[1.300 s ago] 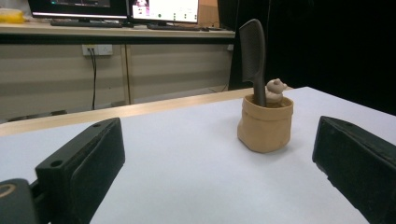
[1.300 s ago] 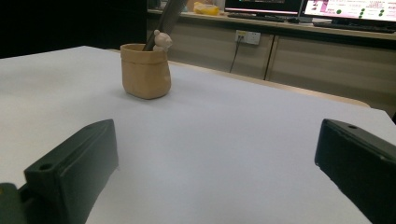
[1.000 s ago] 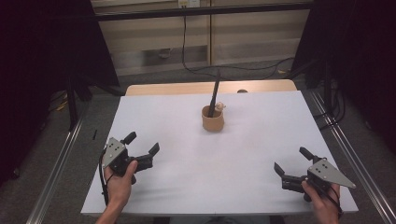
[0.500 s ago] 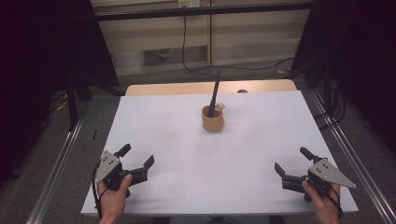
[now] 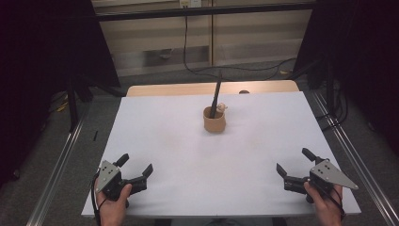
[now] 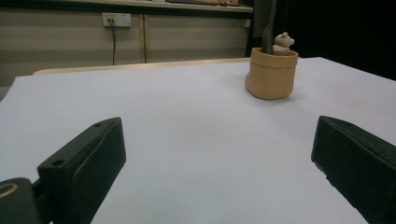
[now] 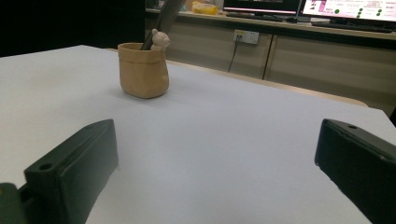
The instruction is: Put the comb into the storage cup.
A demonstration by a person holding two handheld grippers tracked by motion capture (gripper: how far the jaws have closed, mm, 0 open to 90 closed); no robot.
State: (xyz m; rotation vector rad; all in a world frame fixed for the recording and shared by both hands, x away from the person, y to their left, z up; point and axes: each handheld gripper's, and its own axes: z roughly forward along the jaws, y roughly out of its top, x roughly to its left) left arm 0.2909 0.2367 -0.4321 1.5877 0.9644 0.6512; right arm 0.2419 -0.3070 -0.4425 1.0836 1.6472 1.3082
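Right gripper view shows lit monitors [image 7: 348, 9] behind the tan pot [image 7: 142, 70].

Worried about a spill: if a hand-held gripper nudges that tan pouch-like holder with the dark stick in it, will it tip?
Probably somewhat tippy: the tall dark stick leans well above the tan holder, raising its balance. The holder's rolled rim and bulging sides look soft, so it may dent when squeezed. It likely slides easily on the smooth white table.
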